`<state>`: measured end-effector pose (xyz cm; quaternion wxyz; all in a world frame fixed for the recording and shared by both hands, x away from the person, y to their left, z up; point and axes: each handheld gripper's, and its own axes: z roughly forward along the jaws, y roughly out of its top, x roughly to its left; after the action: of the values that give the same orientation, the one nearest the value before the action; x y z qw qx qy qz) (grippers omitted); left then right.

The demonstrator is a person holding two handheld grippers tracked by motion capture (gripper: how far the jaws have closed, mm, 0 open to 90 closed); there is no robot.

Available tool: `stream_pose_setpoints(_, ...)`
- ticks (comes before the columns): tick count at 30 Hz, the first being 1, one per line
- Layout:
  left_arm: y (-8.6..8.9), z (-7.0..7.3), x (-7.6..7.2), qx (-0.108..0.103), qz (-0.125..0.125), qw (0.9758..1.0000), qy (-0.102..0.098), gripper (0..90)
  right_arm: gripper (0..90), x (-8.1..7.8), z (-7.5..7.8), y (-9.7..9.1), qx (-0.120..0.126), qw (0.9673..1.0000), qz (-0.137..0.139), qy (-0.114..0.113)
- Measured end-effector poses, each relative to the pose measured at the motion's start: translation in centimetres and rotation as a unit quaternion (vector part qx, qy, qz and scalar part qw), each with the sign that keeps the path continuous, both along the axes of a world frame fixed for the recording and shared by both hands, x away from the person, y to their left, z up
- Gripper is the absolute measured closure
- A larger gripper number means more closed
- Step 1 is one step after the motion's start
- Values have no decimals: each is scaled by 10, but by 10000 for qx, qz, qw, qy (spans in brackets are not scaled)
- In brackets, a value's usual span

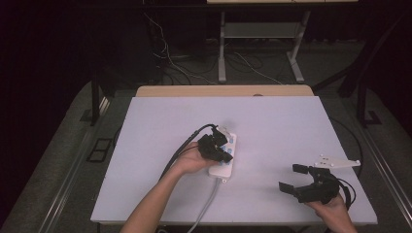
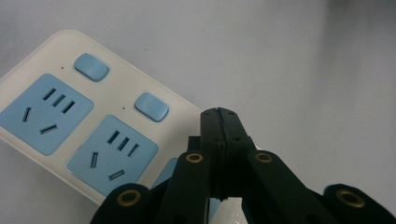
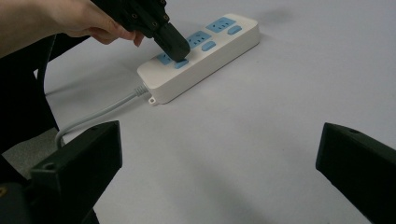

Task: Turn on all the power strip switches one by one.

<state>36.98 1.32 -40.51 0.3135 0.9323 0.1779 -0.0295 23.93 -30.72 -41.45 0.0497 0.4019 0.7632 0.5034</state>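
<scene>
White power strip (image 1: pixel 224 154) with blue switches, left hand-held gripper (image 2: pixel 218 116) pressed together on it, right hand-held gripper (image 1: pixel 293 176) spread apart.

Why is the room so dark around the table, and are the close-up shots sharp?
High view: the white table is lit, the floor behind falls into darkness. Left gripper view: the power strip is sharp, the near shut fingers slightly soft. Right gripper view: the strip is clear, the wide-apart fingers blur at the edges.
</scene>
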Motion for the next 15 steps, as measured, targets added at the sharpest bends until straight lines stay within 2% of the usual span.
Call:
stream_pose_setpoints(4,0,0,0,26,5,10000,11,896,3,0,0,0,4,10000,-13,-5)
stream_pose_setpoints(15,2,-4,6,-48,95,9994,321,899,3,-1,1,-3,26,10000,-75,-46)
